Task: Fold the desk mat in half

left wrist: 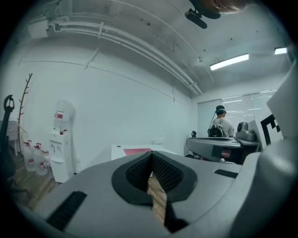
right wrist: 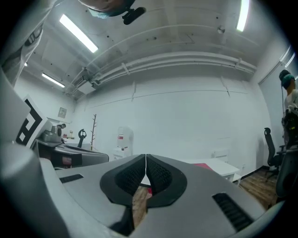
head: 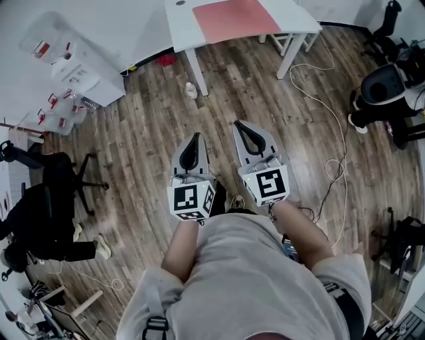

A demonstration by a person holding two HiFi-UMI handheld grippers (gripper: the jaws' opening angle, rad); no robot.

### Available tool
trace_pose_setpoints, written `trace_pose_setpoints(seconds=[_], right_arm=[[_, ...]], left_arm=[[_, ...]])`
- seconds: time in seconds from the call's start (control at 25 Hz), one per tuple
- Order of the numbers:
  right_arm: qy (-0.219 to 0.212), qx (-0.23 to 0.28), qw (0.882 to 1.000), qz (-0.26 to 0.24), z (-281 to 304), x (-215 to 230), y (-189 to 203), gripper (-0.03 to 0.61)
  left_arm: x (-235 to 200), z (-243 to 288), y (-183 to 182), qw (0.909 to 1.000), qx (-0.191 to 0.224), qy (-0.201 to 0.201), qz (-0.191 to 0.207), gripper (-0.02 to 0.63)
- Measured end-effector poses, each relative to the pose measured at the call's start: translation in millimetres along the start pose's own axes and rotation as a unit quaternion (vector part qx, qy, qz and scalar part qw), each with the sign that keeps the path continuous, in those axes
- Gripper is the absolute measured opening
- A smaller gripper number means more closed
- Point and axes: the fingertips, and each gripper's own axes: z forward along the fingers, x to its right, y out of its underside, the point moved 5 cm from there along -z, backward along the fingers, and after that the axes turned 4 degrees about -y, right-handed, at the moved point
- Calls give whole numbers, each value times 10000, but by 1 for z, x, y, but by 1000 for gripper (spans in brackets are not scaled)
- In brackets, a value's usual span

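Note:
A pink desk mat [head: 236, 18] lies flat on a white table [head: 180, 26] at the top of the head view, well ahead of both grippers. The mat [left wrist: 136, 151] shows small and far in the left gripper view, and a sliver of it [right wrist: 203, 165] in the right gripper view. My left gripper [head: 191, 141] and right gripper [head: 244, 128] hang side by side over the wooden floor, close to the person's body. Both are shut with their tips touching and nothing between them [left wrist: 151, 154] [right wrist: 145, 156].
A water dispenser [head: 73, 73] with bottles stands at the left wall. A black office chair [head: 40, 199] is at the left, another chair and equipment [head: 388, 93] at the right. A white cable [head: 332, 133] snakes over the floor. Another person [left wrist: 222, 125] stands far off.

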Motion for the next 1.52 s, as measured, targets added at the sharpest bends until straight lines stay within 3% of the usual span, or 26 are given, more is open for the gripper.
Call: trace_pose_setpoints(seconds=[0.48, 0.6, 0.76, 0.92, 1.04, 1.24, 1.52], right_arm=[[185, -713, 9972, -82, 97, 61, 33, 40], [106, -920, 9953, -269, 127, 73, 37, 40], [-198, -1117, 9914, -652, 171, 83, 33, 40], [-391, -1341, 9874, -741, 205, 93, 35, 40], [-399, -1518, 9850, -721, 225, 103, 42, 40], [-494, -1610, 9822, -837, 253, 133, 43, 40], [-696, -1441, 9840, -779, 284, 196, 66, 40]], left_arm=[[-41, 133, 24, 9986, -321, 284, -318, 11], [-56, 164, 28, 9972, -473, 301, -501, 11], [-63, 206, 28, 9971, -667, 363, 29, 11], [-77, 242, 30, 9963, -682, 425, -299, 12], [-89, 264, 29, 9957, -742, 476, -283, 12], [-100, 296, 32, 9940, -981, 335, -353, 11], [-78, 365, 50, 9913, -1227, 218, -430, 12]])
